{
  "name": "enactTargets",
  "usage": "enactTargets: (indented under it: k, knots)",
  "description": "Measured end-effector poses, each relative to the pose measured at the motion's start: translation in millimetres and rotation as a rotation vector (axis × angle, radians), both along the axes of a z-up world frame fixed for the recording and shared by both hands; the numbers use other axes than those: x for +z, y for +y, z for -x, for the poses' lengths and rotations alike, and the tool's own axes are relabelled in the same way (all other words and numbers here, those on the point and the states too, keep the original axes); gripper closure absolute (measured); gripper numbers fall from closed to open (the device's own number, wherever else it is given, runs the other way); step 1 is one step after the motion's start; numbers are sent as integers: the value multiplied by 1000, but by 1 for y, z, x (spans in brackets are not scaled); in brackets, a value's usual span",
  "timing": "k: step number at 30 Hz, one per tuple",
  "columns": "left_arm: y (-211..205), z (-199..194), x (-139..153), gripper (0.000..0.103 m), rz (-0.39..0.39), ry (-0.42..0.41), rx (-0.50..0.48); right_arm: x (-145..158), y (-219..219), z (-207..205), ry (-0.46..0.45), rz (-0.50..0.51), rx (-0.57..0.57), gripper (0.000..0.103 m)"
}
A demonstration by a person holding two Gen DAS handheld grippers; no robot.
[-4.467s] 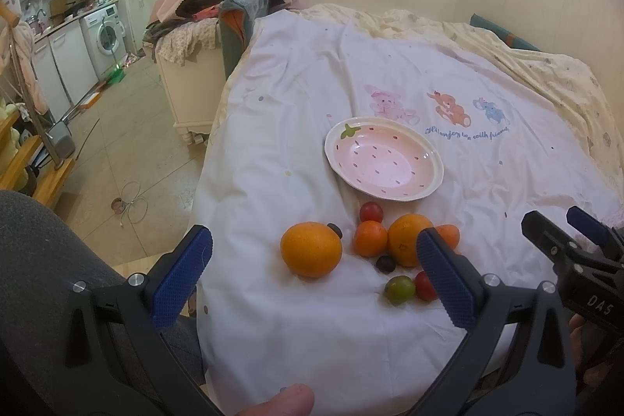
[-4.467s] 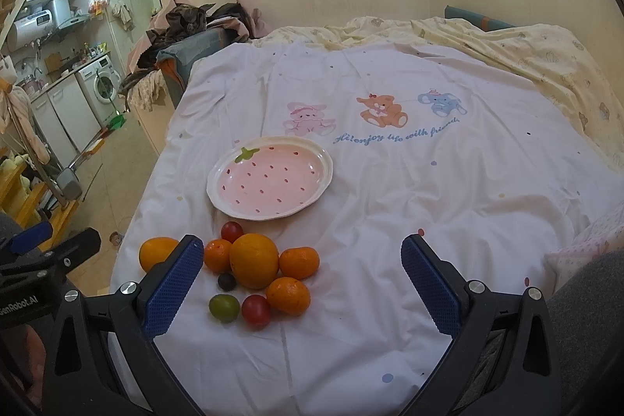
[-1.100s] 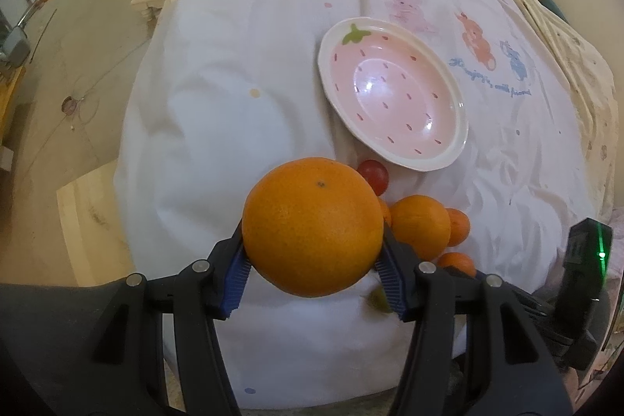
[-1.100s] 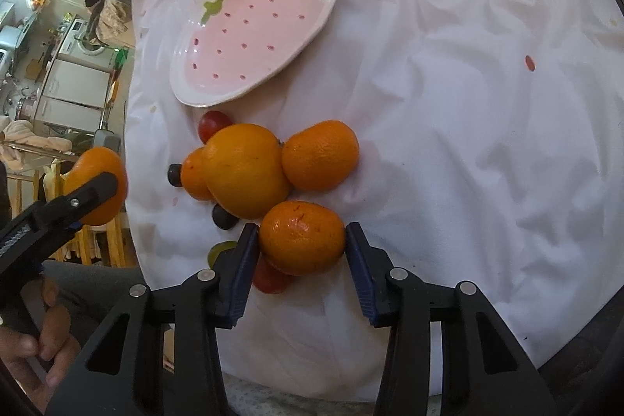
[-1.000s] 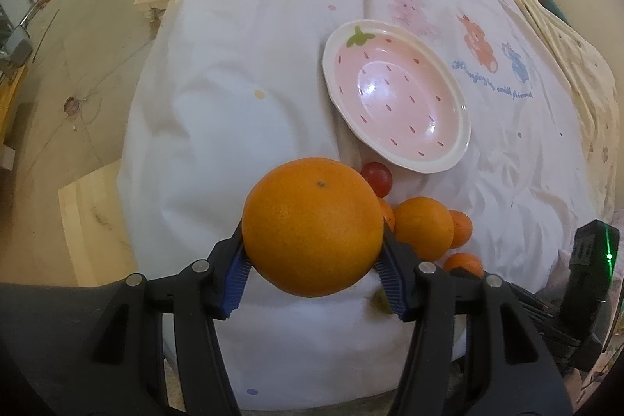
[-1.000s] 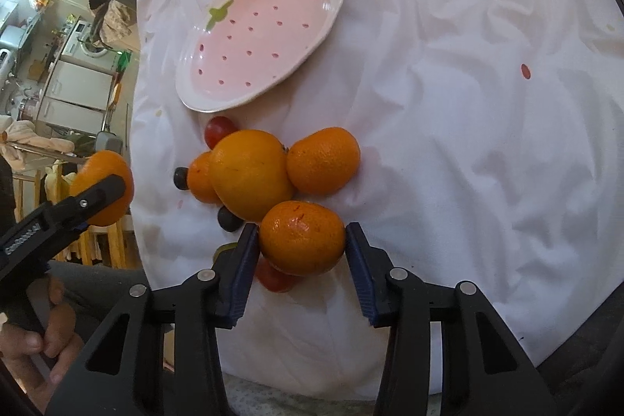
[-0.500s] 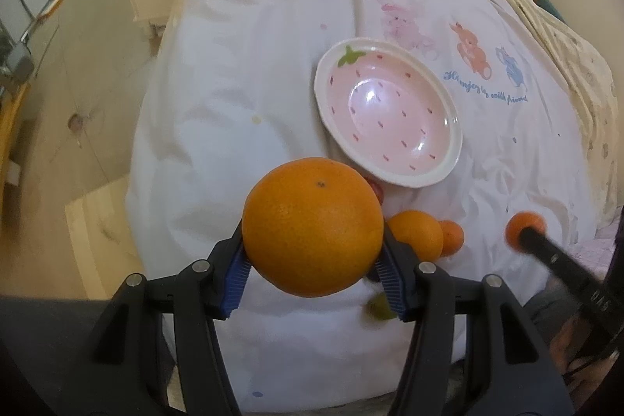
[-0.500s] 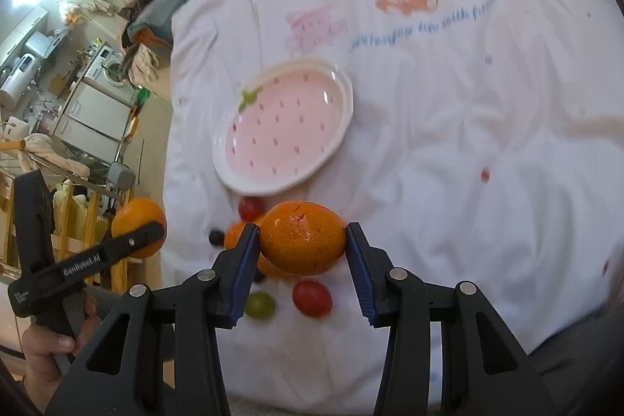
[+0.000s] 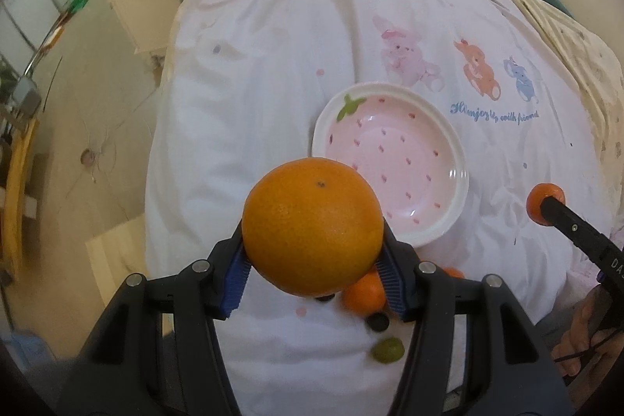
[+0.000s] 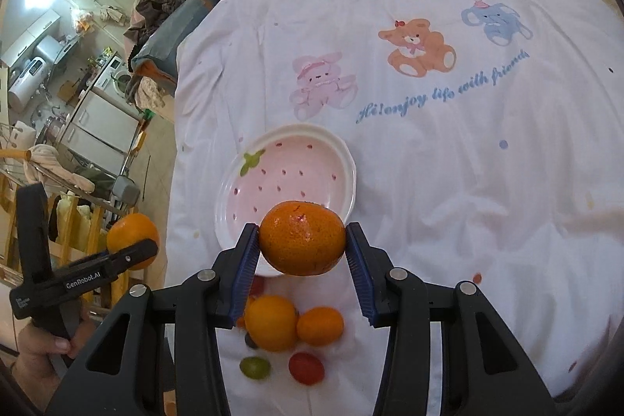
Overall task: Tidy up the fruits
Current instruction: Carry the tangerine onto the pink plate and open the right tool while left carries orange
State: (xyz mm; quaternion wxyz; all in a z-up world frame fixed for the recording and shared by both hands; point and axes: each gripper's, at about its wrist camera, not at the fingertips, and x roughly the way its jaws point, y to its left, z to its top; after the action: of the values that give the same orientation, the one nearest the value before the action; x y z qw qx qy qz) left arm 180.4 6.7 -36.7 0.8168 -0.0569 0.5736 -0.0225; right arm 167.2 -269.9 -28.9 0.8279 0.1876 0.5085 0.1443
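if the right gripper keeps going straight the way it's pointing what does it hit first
Probably the strawberry plate, whose pink bowl lies right beyond the mandarin held in the right gripper; height above it is unclear.

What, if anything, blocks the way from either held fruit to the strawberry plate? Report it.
Nothing visible does. The left claw holds the large orange, the right claw holds the mandarin, both above the sheet, and the strawberry plate ahead lies bare.

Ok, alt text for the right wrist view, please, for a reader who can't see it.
The right gripper holds a tangerine between its blue-padded fingers above the near rim of an empty pink strawberry plate on a white cartoon-print sheet. Loose fruit lies below: orange, smaller tangerine, red tomato, green tomato. At left, the left gripper holds a large orange.
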Motion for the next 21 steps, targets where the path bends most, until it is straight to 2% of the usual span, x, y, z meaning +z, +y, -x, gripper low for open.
enactTargets:
  k: [10,21]
  knots:
    - [-30,-36,-2,49,-21,-7,-63,-6,1,-34,-6,8,25,56]
    - [-30,-69,-28,49,-19,16,-44,-25,11,-80,12,24,65,56]
